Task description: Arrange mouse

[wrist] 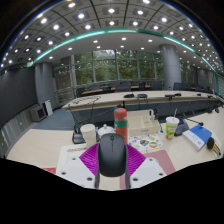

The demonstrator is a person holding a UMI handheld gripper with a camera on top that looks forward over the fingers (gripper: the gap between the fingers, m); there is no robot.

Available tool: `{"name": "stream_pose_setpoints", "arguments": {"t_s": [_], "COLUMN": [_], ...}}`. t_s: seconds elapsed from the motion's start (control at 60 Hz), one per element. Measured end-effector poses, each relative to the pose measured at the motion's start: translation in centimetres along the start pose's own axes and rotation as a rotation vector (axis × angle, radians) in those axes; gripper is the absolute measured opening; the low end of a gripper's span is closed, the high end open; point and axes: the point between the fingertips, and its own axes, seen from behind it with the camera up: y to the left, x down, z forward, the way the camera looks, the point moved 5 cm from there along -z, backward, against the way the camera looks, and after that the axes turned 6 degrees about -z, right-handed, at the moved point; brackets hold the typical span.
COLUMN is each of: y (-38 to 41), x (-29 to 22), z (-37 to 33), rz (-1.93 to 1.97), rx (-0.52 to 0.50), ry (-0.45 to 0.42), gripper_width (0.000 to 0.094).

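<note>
Scanning left to right: dark box (78, 135) far left on tabletop (35, 150), white cup (88, 133) beside it, red-capped bottle (121, 123) mid, green-rimmed cup (172, 126) right, blue packet (201, 136) far right. Mouse (112, 154) sits near, between fingers of claw (112, 168), over magenta pads (93, 157). Claw partly closed around mouse; firm grip or gap at sides — cannot tell. Progress judgement: mouse reached, possibly grasped; placement into final spot not yet done.

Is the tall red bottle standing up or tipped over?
Standing up. The red bottle rises straight from the table, beyond the mouse.
</note>
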Motion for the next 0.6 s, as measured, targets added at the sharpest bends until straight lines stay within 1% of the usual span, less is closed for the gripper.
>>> {"name": "stream_pose_setpoints", "arguments": {"t_s": [0.033,0.117,0.133,0.25,0.35,0.417,0.467,0.5,0.55,0.6], "y": [-2.1,-6.9,-7.7,-11.8,-13.8,-14.5,-15.1,-15.2,-15.2,-15.0], "x": [0.3,2.5,4.0,9.4,13.9,15.8,16.7,17.2,17.0,17.3], "z": [1.4,5.3,5.3,9.6,11.3,11.9,12.2,12.3,12.5,12.3], "rz": [0.002,-0.004,-0.008,-0.029,-0.039,-0.02,-0.021,-0.015,-0.014,-0.018], "rx": [0.014,0.039,0.042,0.045,0.049,0.046,0.062,0.064,0.052,0.035], "ry": [0.011,0.07,0.083,0.214,0.293,0.326,0.343,0.349,0.325,0.333], "gripper_width": [0.0342,0.0341,0.0341,0.0342,0.0342,0.0341,0.0353,0.0384,0.0431,0.0479]}}
